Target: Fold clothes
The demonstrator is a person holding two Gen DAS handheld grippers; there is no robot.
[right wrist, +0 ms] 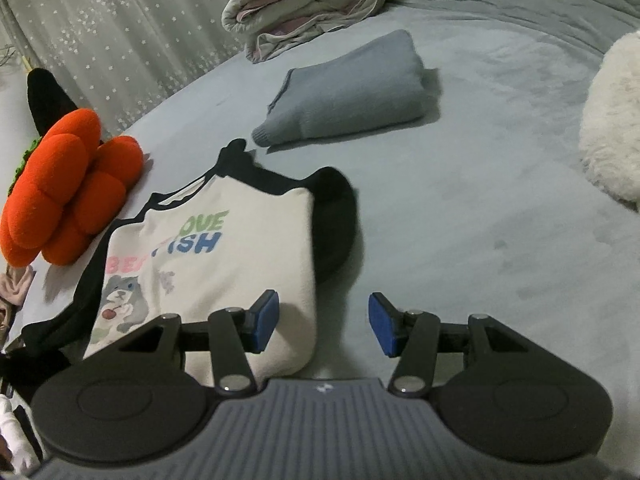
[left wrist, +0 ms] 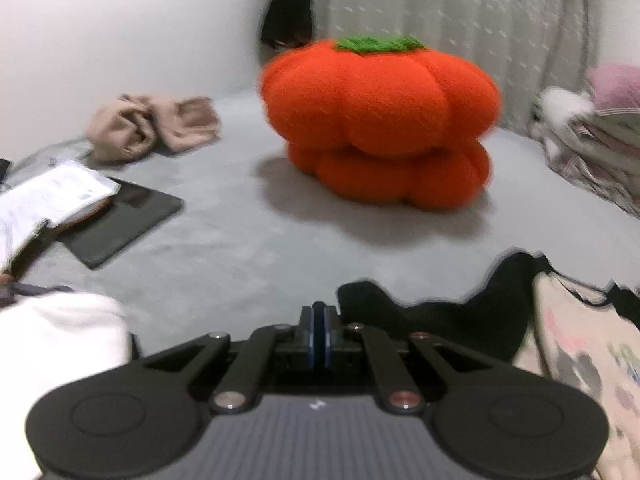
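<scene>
Sweatshirt (right wrist: 208, 264) lies partly folded on the bed (right wrist: 480, 200), its hem cut off behind the released right gripper (right wrist: 323, 322); left gripper (left wrist: 319, 334) clenched, empty.

A grey bed (right wrist: 500, 168) meets a star-dotted pale curtain (right wrist: 120, 40).

Just ahead and left of my right gripper (right wrist: 323, 324), the cream sweatshirt (right wrist: 224, 264) reads "OVE", "ISH" and "BE", the rest lost in folds.
</scene>
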